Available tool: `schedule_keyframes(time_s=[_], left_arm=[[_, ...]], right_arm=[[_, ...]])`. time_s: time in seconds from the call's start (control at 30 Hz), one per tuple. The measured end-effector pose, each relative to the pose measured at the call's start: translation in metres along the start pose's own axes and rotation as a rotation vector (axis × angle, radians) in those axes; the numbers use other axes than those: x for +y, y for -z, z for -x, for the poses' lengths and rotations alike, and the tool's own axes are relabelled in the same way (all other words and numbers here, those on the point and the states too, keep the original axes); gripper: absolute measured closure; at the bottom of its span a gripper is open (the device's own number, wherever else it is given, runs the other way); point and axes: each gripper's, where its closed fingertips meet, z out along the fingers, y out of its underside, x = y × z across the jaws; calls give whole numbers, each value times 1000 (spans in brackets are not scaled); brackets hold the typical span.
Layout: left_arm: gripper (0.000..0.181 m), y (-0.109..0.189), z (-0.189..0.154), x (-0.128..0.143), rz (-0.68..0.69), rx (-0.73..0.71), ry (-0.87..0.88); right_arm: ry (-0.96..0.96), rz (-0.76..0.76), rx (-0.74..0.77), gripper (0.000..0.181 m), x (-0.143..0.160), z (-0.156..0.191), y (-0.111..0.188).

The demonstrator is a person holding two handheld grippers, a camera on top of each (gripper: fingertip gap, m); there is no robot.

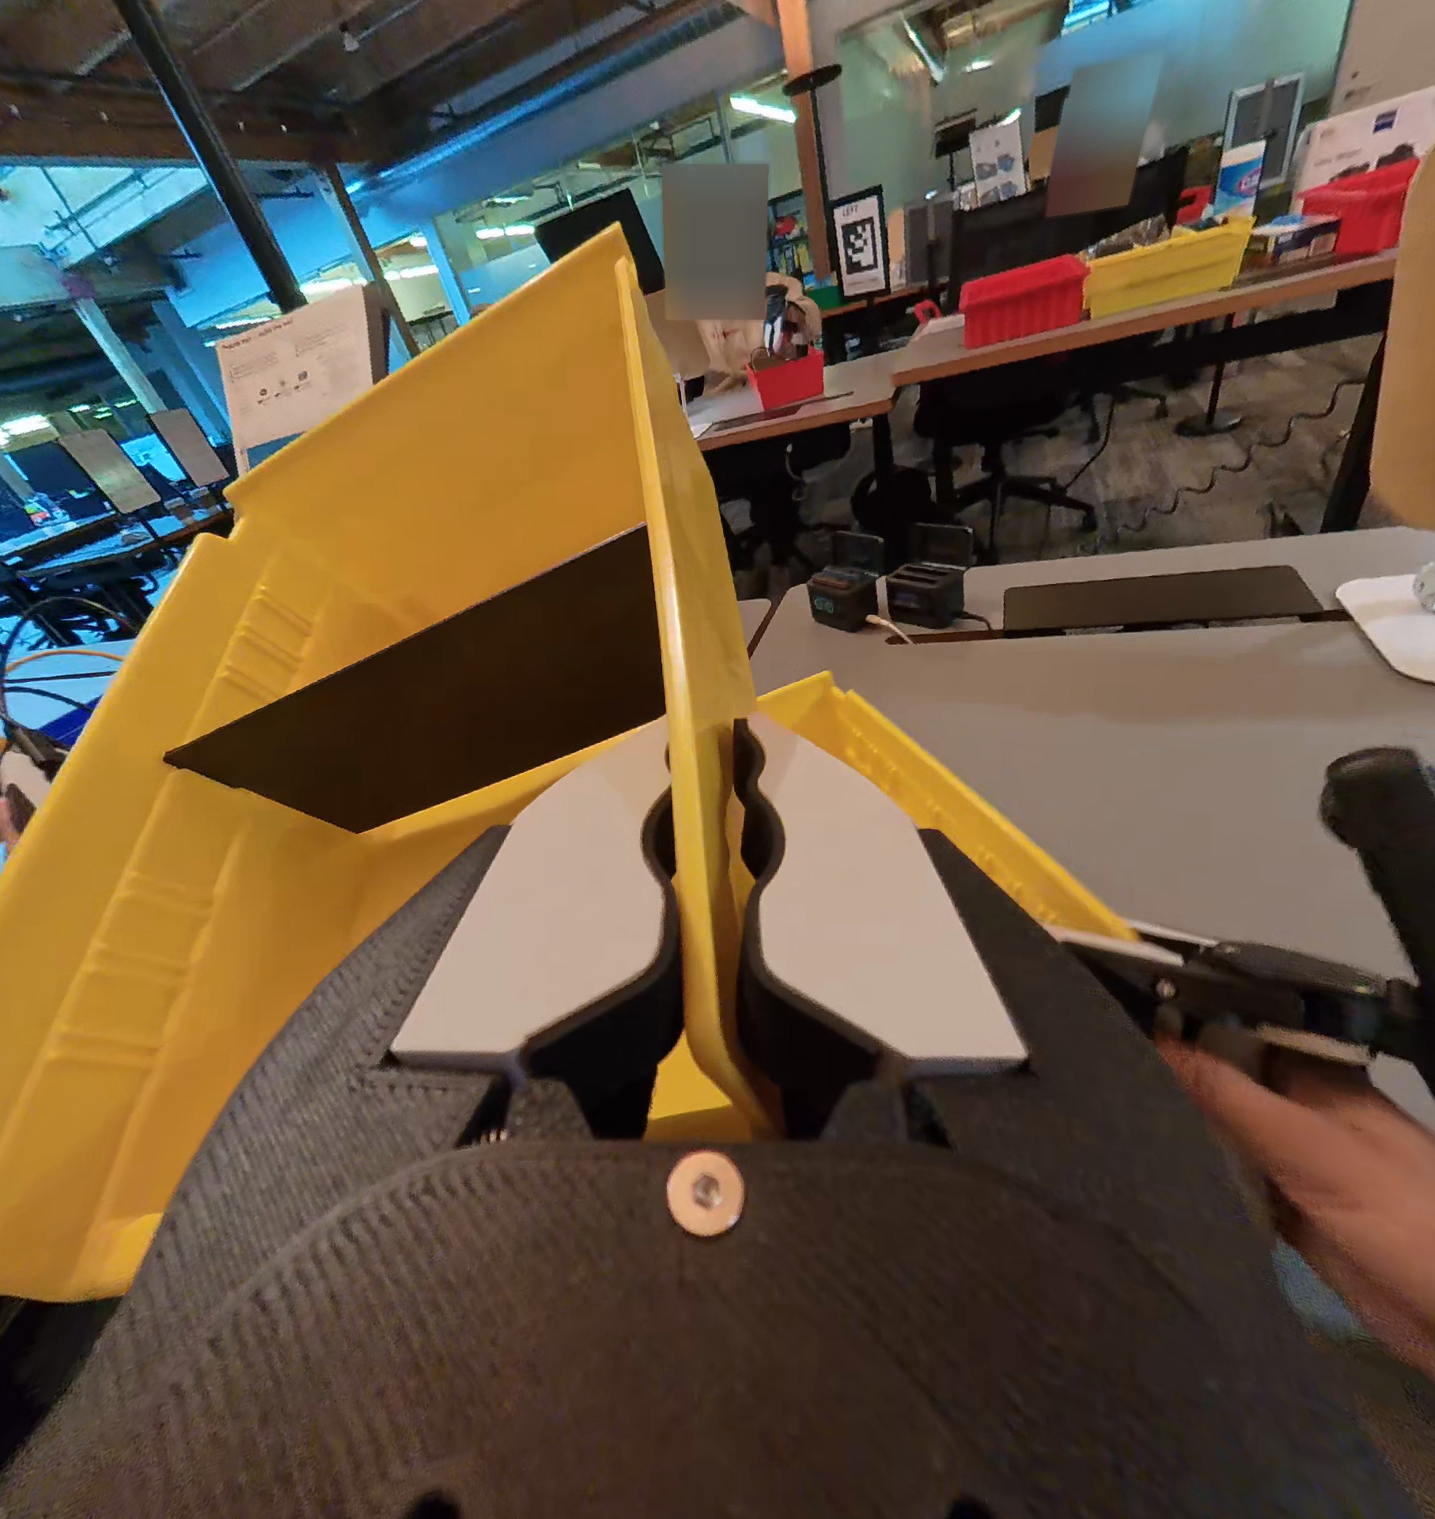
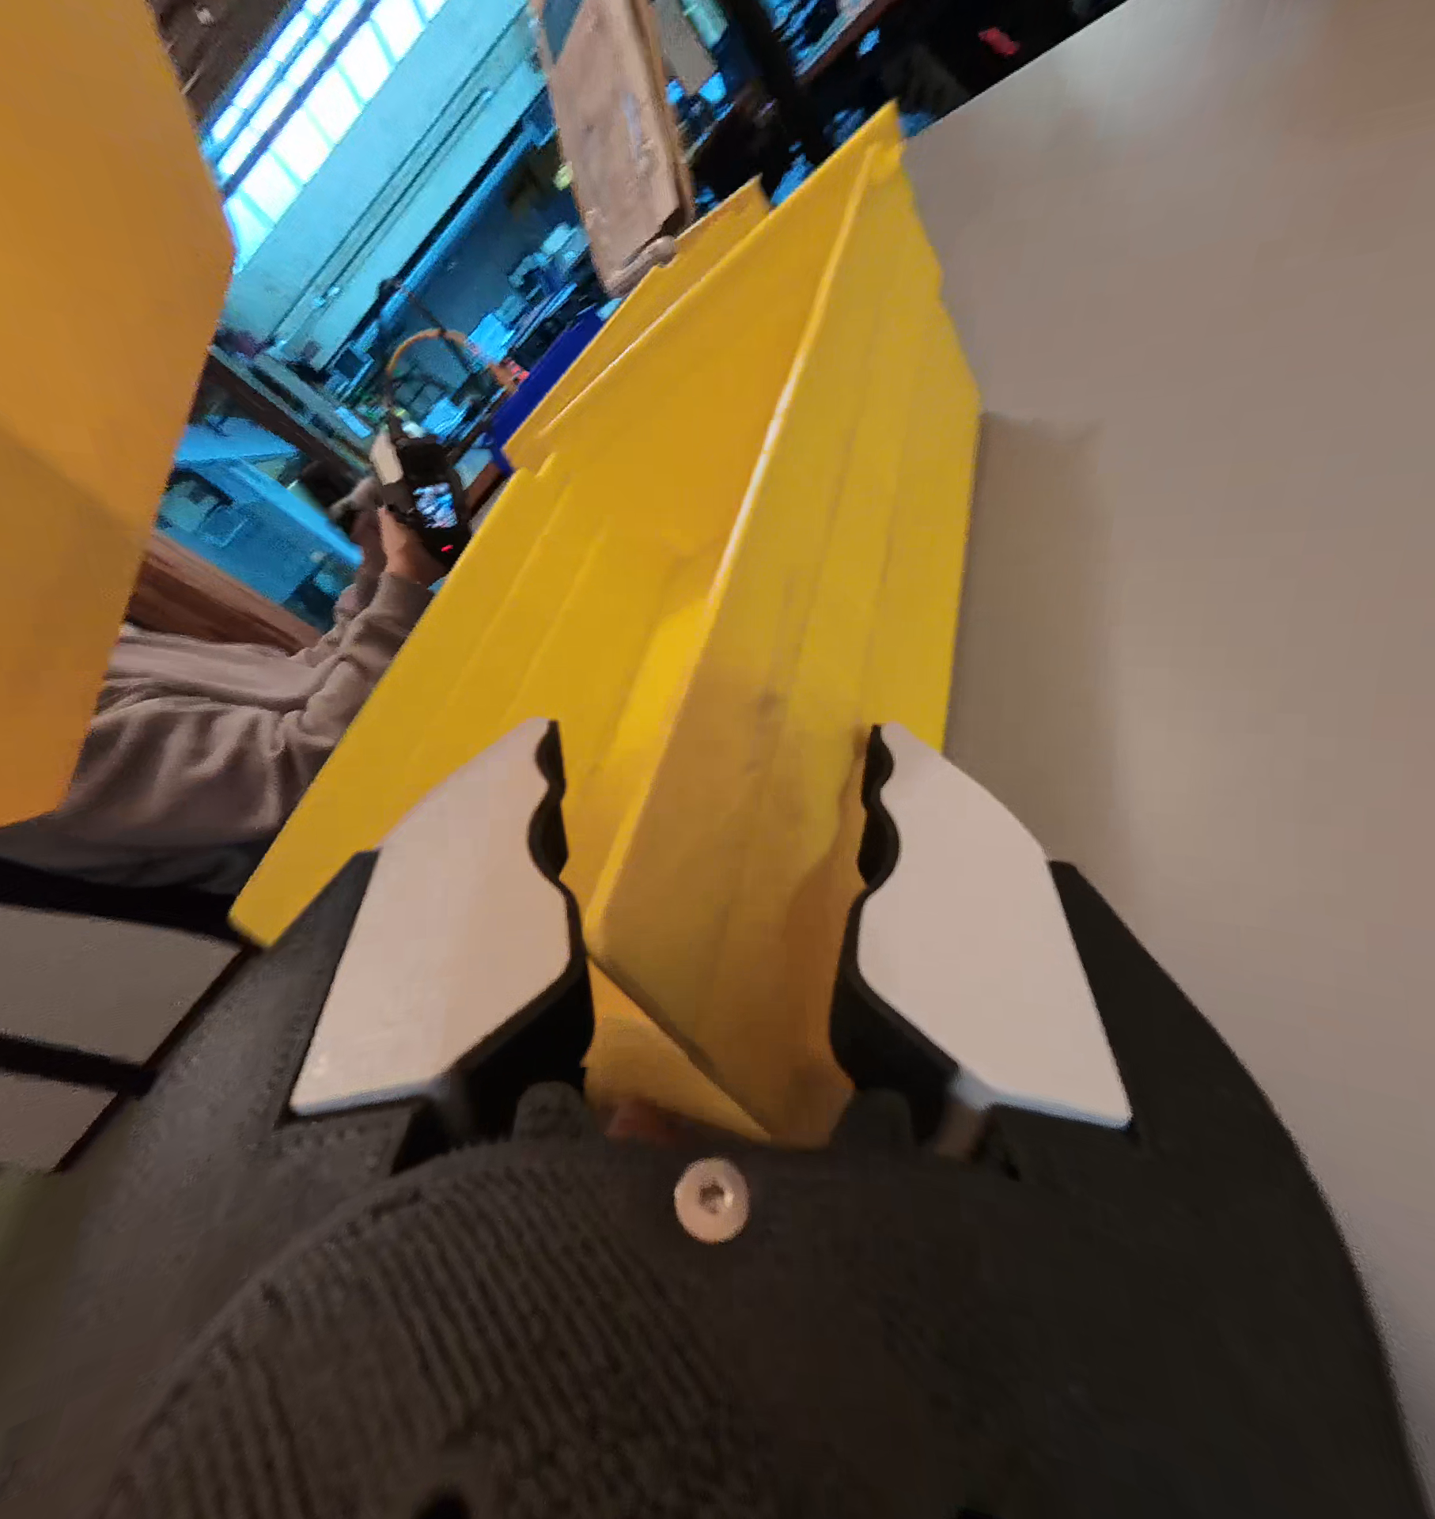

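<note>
A large yellow plastic bin (image 1: 451,493) is tilted up off the grey table (image 1: 1109,740). A black divider panel (image 1: 451,682) sits across its inside. My left gripper (image 1: 704,740) is shut on the bin's thin side wall, which runs up between its fingers. My right gripper (image 2: 712,736) has its jaws wider apart and clamps a thicker folded rim of the same bin (image 2: 780,534). It also shows in the left wrist view (image 1: 1125,945) at the bin's near right corner, held by a hand (image 1: 1355,1192).
Two black charger boxes (image 1: 887,592), a dark mat (image 1: 1158,596) and a white pad (image 1: 1413,633) lie on the table beyond the bin. Red (image 1: 1018,308) and yellow (image 1: 1162,263) crates stand on far desks. A person's sleeve (image 2: 205,740) and an orange-yellow block (image 2: 65,370) are at left.
</note>
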Motion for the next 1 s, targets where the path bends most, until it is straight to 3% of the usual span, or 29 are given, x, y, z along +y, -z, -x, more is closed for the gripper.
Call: schedule_keyframes(time_s=[0.13, 0.2, 0.3, 0.4, 0.53, 0.7, 0.83, 1.0], left_arm=[[173, 1, -8, -5, -20, 31, 4], [173, 1, -21, -9, -32, 75, 7], [174, 2, -54, -19, -53, 189, 24], [174, 6, -105, -31, -76, 352, 47], [174, 21, -197, -42, -94, 598, 56], [174, 49, -331, -27, -74, 855, -5], [174, 65, -422, -2, -46, 982, -24], [174, 74, -496, 23, -61, 1037, -127]], right_arm=[[67, 30, -289, 83, 13, 52, 20], [126, 9, -455, 79, 11, 72, 58], [219, -42, -518, 81, -2, 66, 131], [321, -112, -425, 84, -23, 25, 219], [493, -176, -119, 93, -46, -46, 343], [465, -233, 242, 97, -62, -113, 468], [292, -384, 252, 105, -71, -125, 521], [272, -401, 238, 101, -70, -129, 531]])
